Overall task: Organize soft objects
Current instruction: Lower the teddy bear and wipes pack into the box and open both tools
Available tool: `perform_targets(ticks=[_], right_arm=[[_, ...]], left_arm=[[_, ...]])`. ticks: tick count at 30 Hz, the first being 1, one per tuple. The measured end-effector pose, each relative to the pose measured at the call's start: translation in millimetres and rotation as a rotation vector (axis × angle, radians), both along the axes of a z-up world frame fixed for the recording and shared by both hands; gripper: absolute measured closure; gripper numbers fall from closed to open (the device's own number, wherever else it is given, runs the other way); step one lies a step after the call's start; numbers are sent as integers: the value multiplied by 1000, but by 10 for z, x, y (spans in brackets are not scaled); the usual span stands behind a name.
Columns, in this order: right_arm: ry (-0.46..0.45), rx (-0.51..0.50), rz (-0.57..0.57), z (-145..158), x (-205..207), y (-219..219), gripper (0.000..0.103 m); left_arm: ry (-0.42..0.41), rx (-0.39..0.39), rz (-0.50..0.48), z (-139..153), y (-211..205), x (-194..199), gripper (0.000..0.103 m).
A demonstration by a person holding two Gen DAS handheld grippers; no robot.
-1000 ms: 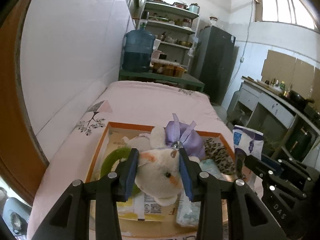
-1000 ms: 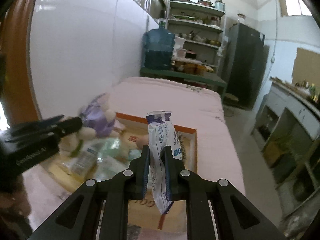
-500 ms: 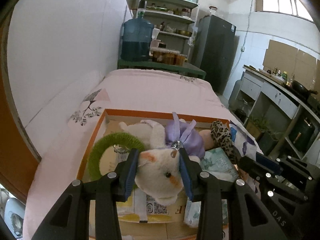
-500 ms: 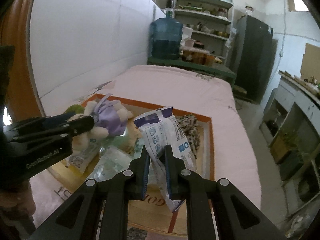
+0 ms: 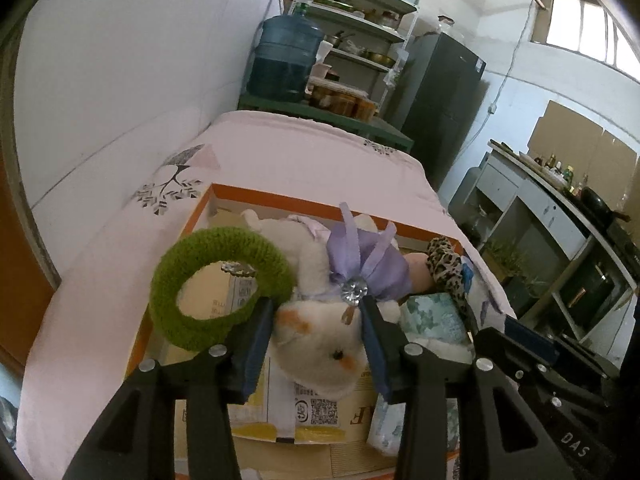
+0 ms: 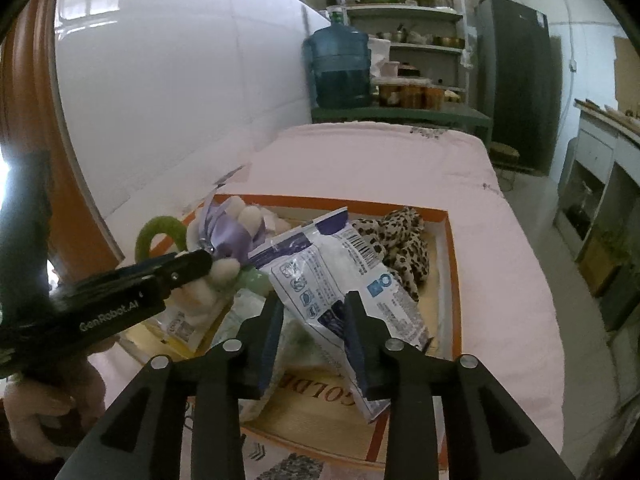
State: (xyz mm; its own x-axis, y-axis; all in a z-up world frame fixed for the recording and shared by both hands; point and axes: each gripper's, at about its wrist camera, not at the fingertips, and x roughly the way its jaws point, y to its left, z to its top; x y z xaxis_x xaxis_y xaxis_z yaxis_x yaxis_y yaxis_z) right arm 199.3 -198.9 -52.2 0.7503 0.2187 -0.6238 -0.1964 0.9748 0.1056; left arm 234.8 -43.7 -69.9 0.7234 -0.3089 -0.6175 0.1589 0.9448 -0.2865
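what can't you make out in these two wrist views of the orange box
- Left wrist view: the plush cat and left gripper hide the box floor beneath.
- Right wrist view: the white packet covers the items under it; its lower end sits behind a finger.
- Both views: the box's near edge is hidden by the fingers.

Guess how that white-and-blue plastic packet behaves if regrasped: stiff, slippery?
Packet looks floppy: its film is creased and it sags over items in the box. Glossy film suggests slippery. Probably light: it lies tilted between the opening right tongs without flattening what's beneath.
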Motion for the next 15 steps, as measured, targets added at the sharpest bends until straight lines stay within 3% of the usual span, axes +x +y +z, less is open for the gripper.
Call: perform_targets(ticks=[12,15], right_arm=[[-21,34,5,31,-76,-29,60],[-31,48,-6,49,-102,-65,60]], left_arm=[[-12,6,5,-18,16,-23,37],[-20,8,-1,-9,4,-43,36]])
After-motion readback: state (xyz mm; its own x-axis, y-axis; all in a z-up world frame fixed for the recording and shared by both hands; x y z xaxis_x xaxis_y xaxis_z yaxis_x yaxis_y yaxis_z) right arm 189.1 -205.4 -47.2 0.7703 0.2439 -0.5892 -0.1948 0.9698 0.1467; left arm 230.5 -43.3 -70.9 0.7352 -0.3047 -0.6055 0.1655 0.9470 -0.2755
